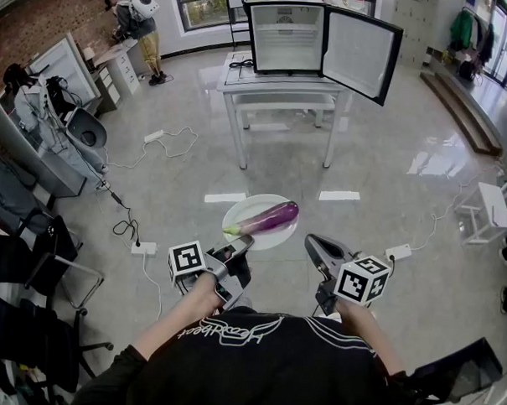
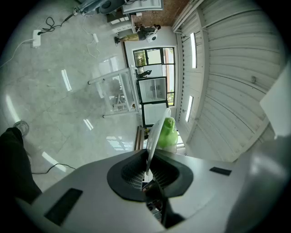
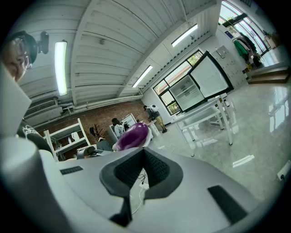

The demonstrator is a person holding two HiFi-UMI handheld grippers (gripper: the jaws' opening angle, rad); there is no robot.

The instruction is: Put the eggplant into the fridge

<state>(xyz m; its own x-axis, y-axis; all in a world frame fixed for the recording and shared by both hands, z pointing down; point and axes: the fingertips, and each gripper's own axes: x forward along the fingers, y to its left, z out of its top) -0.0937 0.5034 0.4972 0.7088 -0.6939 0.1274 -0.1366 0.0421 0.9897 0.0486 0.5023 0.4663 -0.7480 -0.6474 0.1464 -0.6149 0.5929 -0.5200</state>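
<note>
A purple eggplant (image 1: 271, 217) with a green stem lies on a white plate (image 1: 240, 212) held in the air in front of me. My left gripper (image 1: 239, 245) is shut on the plate's near rim; in the left gripper view the plate (image 2: 156, 132) stands edge-on between the pads, with the green stem (image 2: 168, 132) behind it. My right gripper (image 1: 313, 240) hangs to the right of the plate, shut and holding nothing; its view shows the eggplant (image 3: 132, 135) just past the jaws. The small fridge (image 1: 286, 35) stands on a white table (image 1: 280, 83) straight ahead, its door (image 1: 361, 53) swung open to the right.
Cables and power strips (image 1: 144, 247) lie on the shiny floor to the left. Dark chairs (image 1: 41, 264) and desks crowd the left side, with a person (image 1: 137, 24) standing at the back left. A white bench (image 1: 492, 208) and steps sit at the right.
</note>
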